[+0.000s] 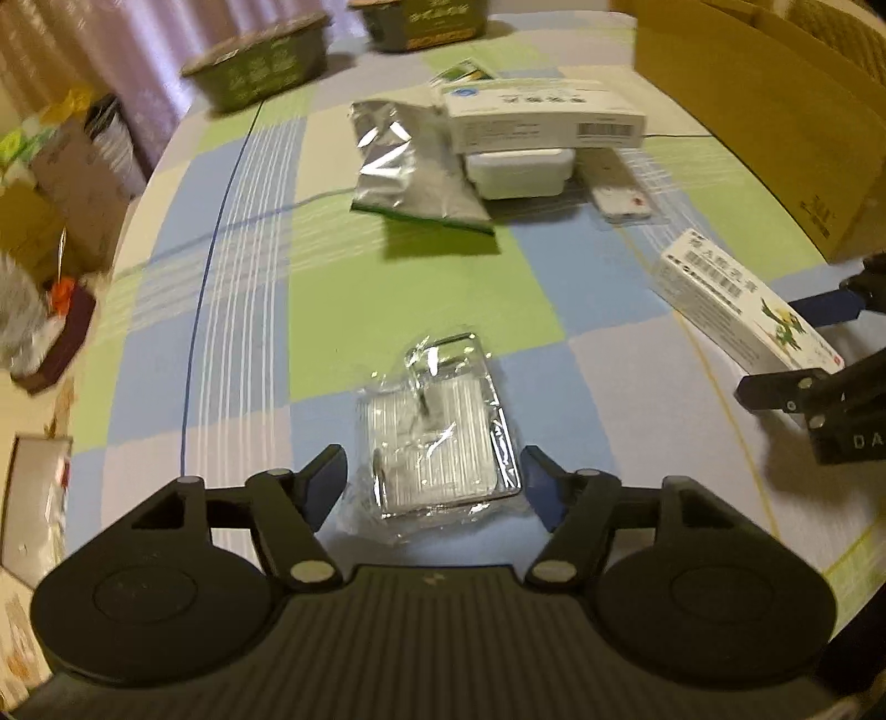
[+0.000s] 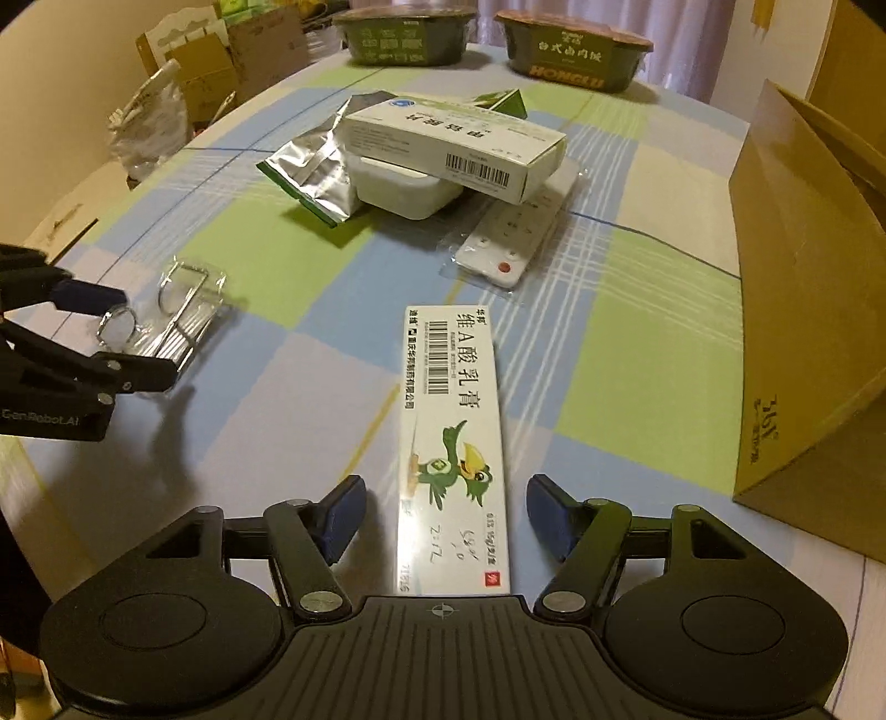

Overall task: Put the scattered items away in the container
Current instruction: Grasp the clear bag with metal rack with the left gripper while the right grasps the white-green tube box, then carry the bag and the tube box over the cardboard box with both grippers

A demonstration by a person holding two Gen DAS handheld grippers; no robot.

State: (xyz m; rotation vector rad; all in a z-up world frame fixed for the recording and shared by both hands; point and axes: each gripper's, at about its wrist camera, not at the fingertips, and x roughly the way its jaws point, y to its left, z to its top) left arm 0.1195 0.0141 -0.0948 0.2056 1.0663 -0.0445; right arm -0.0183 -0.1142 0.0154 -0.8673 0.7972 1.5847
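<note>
The fingers (image 2: 344,512) of our right gripper (image 2: 443,515) are standing wide apart, straddling the near end of the long white ointment carton printed with a green cartoon bird (image 2: 451,437), with a gap showing on both sides, so nothing is being gripped yet. We are lining up along the carton's length, presumably so that the pads can close across its narrow width. Our left gripper (image 1: 434,482) is spread open in the same way around the clear crinkled plastic packet holding shiny metal rings (image 1: 443,437), which is lying flat on the bench (image 1: 421,288), left of the carton; the pads do not seem to be pressing it yet.

The brown cardboard box (image 2: 803,310), which we are taking for the container, is standing open to the right of the carton, near enough for a short carry. Beyond the carton, further from us, the rest of the clutter is sitting in one heap: a white remote control in a clear sleeve (image 2: 512,238), a shallow white plastic tub (image 2: 407,191) with a white barcoded medicine box (image 2: 459,147) leaning across it, and a crumpled silver foil pouch with a green edge (image 2: 315,171) beside them. None of it is in the container yet, as far as we can see.

The bench is wearing a checked cloth of green, blue and pale squares. Far beyond the carton, two dark green lidded food bowls (image 2: 407,33) are resting at the edge, and cartons and bags are crowding the room around.
</note>
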